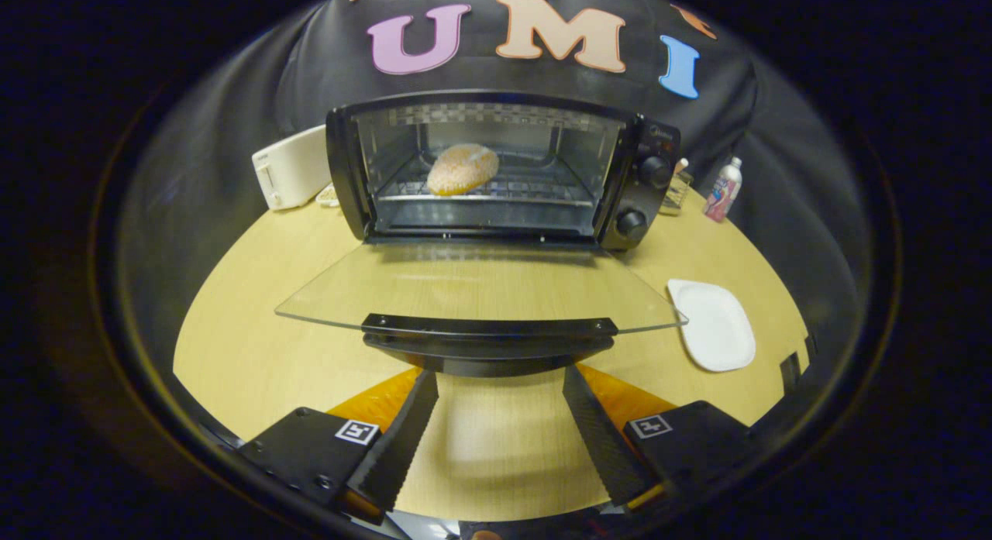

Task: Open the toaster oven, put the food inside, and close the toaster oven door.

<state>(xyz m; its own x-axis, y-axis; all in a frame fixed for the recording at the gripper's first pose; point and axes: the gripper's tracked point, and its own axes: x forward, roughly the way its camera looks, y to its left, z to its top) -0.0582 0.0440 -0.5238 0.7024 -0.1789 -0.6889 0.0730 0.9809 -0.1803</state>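
Observation:
A black toaster oven (496, 172) stands on the wooden table (240, 346) with its glass door (480, 288) folded down flat toward me. A round bun (463, 168) lies on the wire rack inside, left of the middle. The door's black handle (490, 340) is just ahead of my fingertips. My gripper (500, 381) is open, its two fingers spread wide below the handle with only bare table between them. The tips sit close under the handle's front edge; I cannot tell whether they touch it.
A white square plate (714, 323) lies on the table right of the open door. A white toaster (291, 168) stands left of the oven. Right of the oven, near the back, are a small bottle (722, 188) and a clear container (676, 191).

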